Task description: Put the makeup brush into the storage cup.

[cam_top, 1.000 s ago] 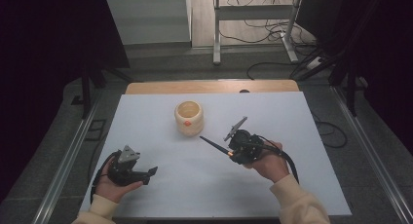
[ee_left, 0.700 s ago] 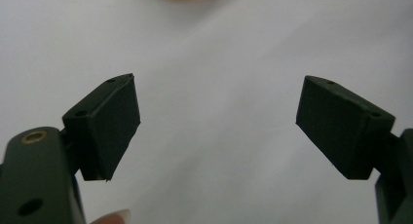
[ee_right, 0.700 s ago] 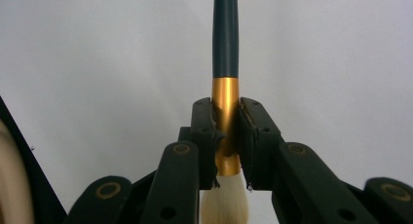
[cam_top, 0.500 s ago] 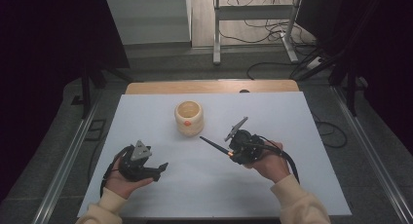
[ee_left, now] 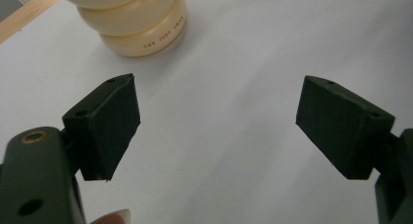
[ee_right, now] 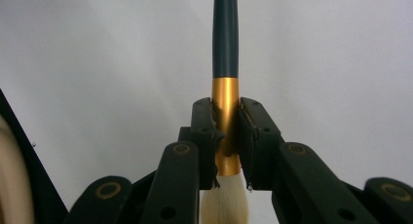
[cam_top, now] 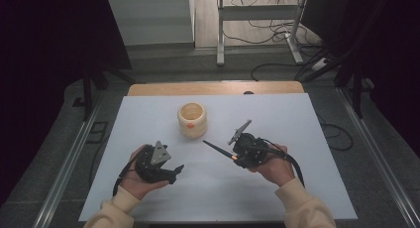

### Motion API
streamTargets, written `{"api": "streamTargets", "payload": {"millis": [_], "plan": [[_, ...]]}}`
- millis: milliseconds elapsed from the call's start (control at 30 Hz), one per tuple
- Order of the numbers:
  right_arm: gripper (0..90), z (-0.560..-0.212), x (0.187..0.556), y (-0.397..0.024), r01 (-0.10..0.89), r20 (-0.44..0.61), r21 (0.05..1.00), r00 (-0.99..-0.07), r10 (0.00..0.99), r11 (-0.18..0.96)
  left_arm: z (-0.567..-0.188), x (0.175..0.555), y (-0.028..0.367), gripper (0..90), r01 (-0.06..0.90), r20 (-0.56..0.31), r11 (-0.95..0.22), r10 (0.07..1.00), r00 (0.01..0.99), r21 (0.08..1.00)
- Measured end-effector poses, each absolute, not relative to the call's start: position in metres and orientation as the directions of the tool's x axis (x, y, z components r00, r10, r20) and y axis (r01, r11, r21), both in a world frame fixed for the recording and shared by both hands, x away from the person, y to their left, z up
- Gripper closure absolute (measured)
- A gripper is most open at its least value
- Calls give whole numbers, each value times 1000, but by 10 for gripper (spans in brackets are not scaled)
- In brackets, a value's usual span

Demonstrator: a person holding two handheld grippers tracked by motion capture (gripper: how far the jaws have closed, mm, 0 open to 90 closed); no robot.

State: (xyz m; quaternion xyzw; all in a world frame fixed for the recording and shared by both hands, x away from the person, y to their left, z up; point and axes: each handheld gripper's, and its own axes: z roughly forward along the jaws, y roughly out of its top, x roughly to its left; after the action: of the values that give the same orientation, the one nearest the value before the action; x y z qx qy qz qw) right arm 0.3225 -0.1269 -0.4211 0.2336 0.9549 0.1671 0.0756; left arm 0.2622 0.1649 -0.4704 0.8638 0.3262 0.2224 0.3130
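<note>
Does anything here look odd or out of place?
Nothing is spilled or broken. The cup stands upright on the table. The right gripper pinches the brush by its gold band, handle pointing away.

Cream pot [cam_top: 192,120], black-and-gold brush [ee_right: 225,63], white table [cam_top: 307,129]

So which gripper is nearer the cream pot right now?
Left, narrowly. The left gripper sits below the pot, jaws open; the right gripper, shut on the brush, is off to its lower right.
</note>
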Motion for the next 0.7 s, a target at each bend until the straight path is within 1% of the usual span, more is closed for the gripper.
{"api": "streamTargets", "payload": {"millis": [200,333,700], "plan": [[780,-422,322,-127,417,-66,351,-882,467,838,-469,264,158,167,413,186,-596,696,694,689],[780,-423,322,-125,413,-65,351,-885,462,840,-467,265,153,167,393,208,-612,684,699,686],[779,-424,321,-124,411,-62,347,-887,458,843,-464,266,141,167,374,216,-623,666,714,687]]}}
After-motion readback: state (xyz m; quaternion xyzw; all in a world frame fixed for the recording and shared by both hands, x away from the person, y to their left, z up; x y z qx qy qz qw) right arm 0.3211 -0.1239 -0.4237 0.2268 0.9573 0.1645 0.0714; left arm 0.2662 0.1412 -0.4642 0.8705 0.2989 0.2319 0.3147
